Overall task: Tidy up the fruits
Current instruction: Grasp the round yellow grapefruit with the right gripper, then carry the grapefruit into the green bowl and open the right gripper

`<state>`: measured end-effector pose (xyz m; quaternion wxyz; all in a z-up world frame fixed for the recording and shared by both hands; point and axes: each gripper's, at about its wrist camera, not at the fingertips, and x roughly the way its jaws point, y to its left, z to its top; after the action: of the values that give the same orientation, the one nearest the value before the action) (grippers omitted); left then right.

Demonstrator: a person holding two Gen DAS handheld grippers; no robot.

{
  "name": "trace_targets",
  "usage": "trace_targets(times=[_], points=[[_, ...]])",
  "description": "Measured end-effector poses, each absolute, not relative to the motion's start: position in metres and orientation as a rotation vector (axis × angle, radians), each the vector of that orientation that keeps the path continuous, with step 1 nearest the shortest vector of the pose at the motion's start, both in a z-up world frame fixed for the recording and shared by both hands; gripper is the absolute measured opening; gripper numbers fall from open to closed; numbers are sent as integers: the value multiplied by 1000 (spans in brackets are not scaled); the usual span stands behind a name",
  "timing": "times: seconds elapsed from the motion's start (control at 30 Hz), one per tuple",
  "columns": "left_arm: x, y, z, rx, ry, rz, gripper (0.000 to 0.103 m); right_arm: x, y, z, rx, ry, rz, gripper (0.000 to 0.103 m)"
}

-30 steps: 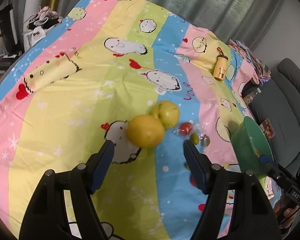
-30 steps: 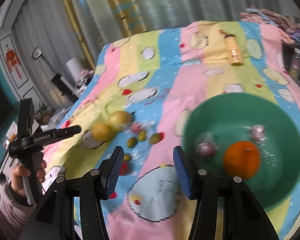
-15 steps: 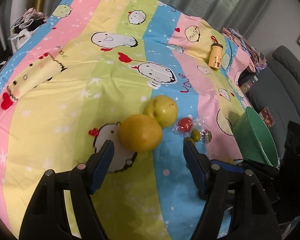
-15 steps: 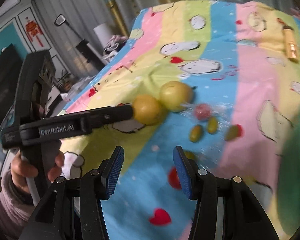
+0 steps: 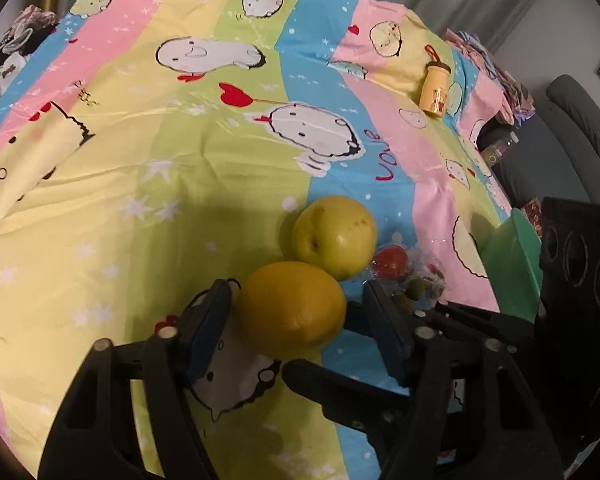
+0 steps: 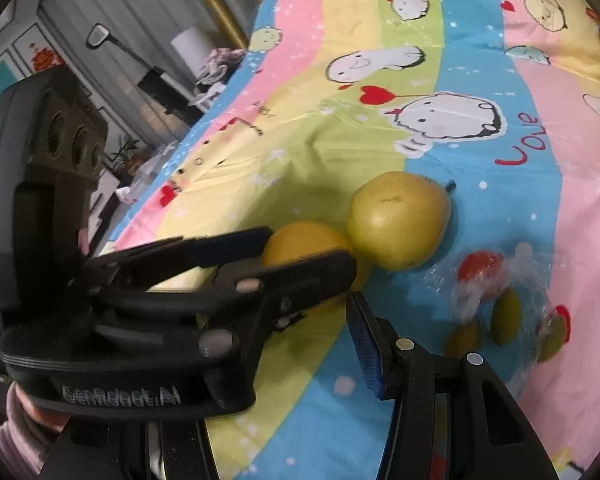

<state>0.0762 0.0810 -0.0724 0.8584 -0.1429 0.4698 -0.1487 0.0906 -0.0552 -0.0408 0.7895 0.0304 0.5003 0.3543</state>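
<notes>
Pear (image 5: 334, 236) touches orange (image 5: 291, 310); wrapped fruits (image 6: 496, 304) beside.

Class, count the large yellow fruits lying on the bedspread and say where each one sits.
2. The orange-yellow fruit lies between the left gripper's fingers. The pear touches it on the far side. Others may be hidden behind the grippers.

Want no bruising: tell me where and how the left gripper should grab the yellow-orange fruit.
Grip the yellow-orange fruit across its widest middle, from the near side, away from the touching pear. The left gripper already straddles it, jaws just closing, a pad on each flank.
</notes>
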Motion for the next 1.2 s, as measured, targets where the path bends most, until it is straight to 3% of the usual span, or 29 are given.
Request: trace_targets(times=[0.53, 1.2], points=[[79, 88, -78, -329, 1013, -320, 59, 102, -46, -54, 88, 1132, 764, 52], [29, 31, -23, -234, 873, -381, 59, 48, -98, 2, 70, 933, 736, 51]])
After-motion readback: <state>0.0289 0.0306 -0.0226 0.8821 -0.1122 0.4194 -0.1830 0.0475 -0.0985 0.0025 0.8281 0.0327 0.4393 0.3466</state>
